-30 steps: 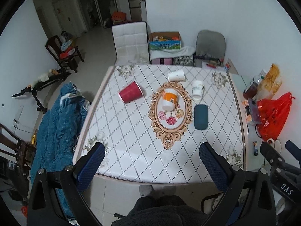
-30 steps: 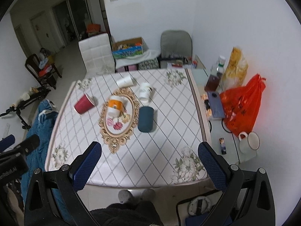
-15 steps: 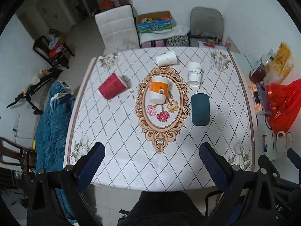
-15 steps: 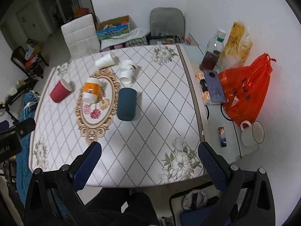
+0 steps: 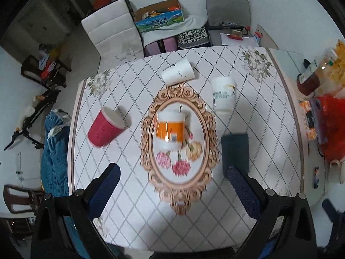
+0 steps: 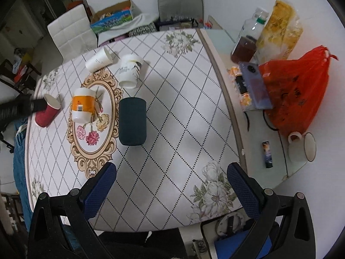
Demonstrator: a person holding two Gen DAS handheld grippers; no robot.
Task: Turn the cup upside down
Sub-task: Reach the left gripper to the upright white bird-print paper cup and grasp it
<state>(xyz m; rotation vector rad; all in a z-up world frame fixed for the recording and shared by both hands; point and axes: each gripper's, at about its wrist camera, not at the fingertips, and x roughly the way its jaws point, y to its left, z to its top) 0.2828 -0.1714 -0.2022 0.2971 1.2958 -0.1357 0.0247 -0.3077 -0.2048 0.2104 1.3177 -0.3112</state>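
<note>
Both grippers have dropped closer to the table since the earlier frames, so the cups loom larger now. Five cups lie tipped on their sides; which one is meant cannot be told, though the orange-banded cup (image 5: 170, 130) sits nearest the left view's centre, on the ornate oval mat (image 5: 179, 142). At its 3 o'clock, just off the mat, lies the dark teal cup (image 5: 235, 151); at 9 o'clock, well apart, the red cup (image 5: 105, 127); at 12 and 1 o'clock, the plain white cup (image 5: 177, 72) and the printed white cup (image 5: 223, 96). The left gripper (image 5: 172, 185) and right gripper (image 6: 171, 183) both hang above the table (image 6: 183, 129), jaws wide apart and holding nothing. To do the reach well, I judge a jaw should pass either side of the cup's wall near its middle, closing gently so paper does not crush, then rotate until the rim faces down.
</note>
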